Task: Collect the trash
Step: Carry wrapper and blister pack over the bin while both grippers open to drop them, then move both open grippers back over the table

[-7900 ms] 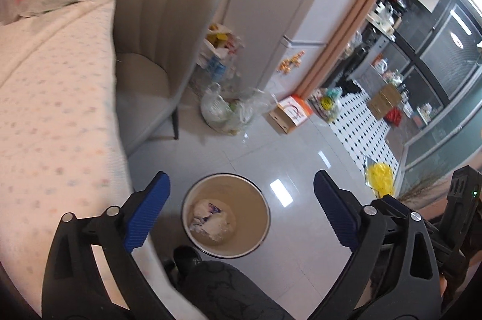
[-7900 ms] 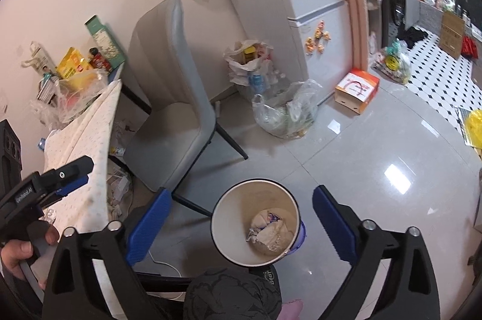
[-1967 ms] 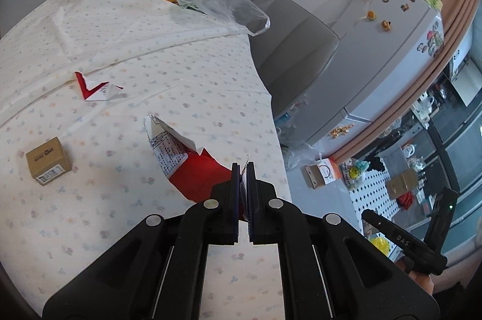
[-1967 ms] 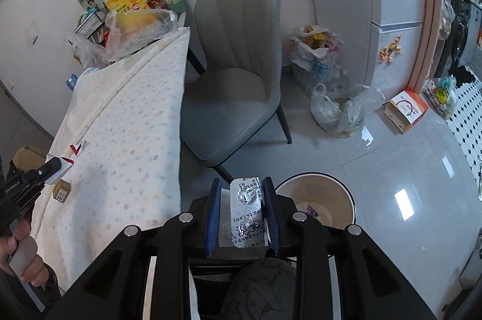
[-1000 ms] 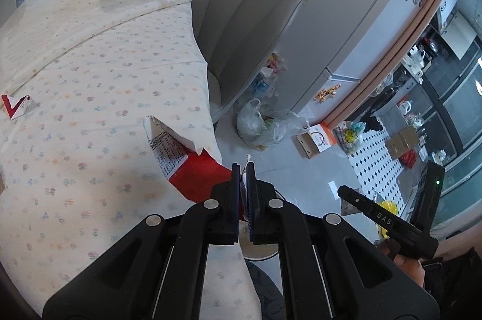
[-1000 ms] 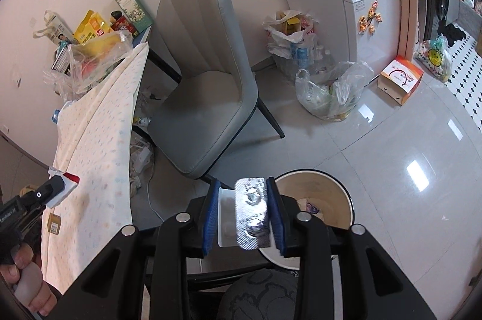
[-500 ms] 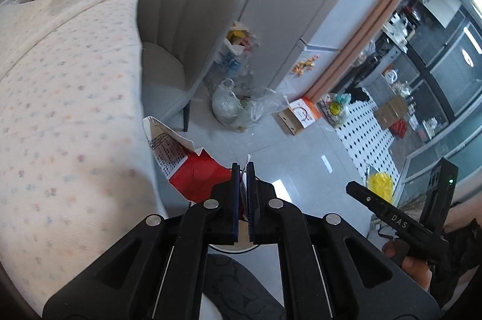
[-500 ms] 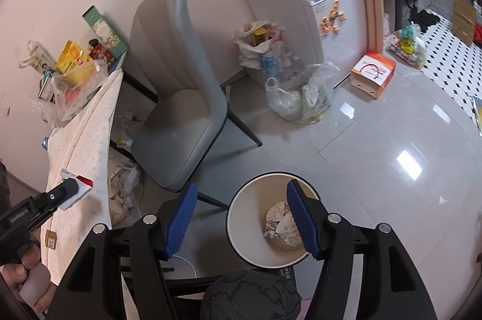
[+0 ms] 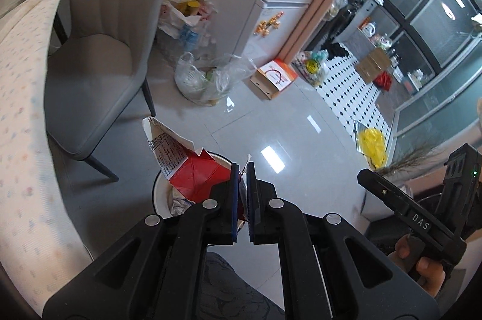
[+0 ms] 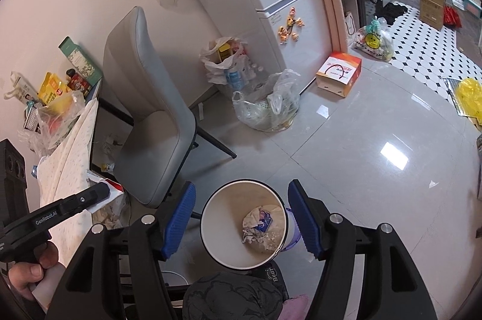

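One piece of trash is in hand and not yet binned: the left gripper (image 9: 241, 199) has its jaws pinched nearly together on a torn red and white wrapper (image 9: 186, 166), which hangs just above the rim of the round waste bin (image 10: 211, 229) on the floor beside the grey chair (image 10: 150, 121). Crumpled paper and a bit of blue packaging already lie in the bottom of the bin, so I judge part of the collecting done. The right gripper (image 10: 238, 217) stands over the bin with its blue pads well apart and nothing between them. What is left seems to be letting the wrapper drop; whether more trash waits on the cloth-covered worktop (image 10: 69, 145) cannot be told. Readable writing: "DAS" on the right gripper's body in the left view, "GenRoboAI" or similar on the left gripper's in the right view; the wrapper's print is too small.
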A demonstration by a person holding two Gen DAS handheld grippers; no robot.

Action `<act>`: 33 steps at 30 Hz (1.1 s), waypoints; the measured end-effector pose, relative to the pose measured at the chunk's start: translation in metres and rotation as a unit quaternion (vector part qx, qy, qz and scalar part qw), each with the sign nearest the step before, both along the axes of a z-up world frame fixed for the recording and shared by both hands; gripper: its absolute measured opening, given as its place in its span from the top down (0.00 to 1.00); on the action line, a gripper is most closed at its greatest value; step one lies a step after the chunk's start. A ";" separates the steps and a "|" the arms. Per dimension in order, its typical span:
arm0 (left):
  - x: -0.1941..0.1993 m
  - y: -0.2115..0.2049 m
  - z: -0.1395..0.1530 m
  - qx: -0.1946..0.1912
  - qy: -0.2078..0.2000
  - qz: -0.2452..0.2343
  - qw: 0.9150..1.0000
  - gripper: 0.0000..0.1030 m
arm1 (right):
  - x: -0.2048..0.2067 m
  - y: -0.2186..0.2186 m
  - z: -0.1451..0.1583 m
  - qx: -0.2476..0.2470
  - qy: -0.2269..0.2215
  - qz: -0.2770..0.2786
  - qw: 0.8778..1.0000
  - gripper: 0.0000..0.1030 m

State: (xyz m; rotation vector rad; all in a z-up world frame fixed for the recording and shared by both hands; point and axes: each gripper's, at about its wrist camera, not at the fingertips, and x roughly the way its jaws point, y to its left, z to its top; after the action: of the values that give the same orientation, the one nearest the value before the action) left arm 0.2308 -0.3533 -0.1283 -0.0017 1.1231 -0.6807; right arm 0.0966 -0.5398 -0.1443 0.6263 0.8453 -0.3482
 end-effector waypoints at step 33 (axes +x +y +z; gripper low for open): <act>-0.004 0.209 0.058 -0.018 -0.078 0.209 0.975 0.06 | 0.055 0.110 0.043 -0.018 -0.042 0.114 0.992 0.08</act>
State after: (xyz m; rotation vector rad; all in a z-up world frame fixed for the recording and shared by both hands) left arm 0.2266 -0.1440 -0.0705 -0.2075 0.9202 -0.3181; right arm 0.1516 -0.4303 -0.1014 0.5005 0.8185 -0.1286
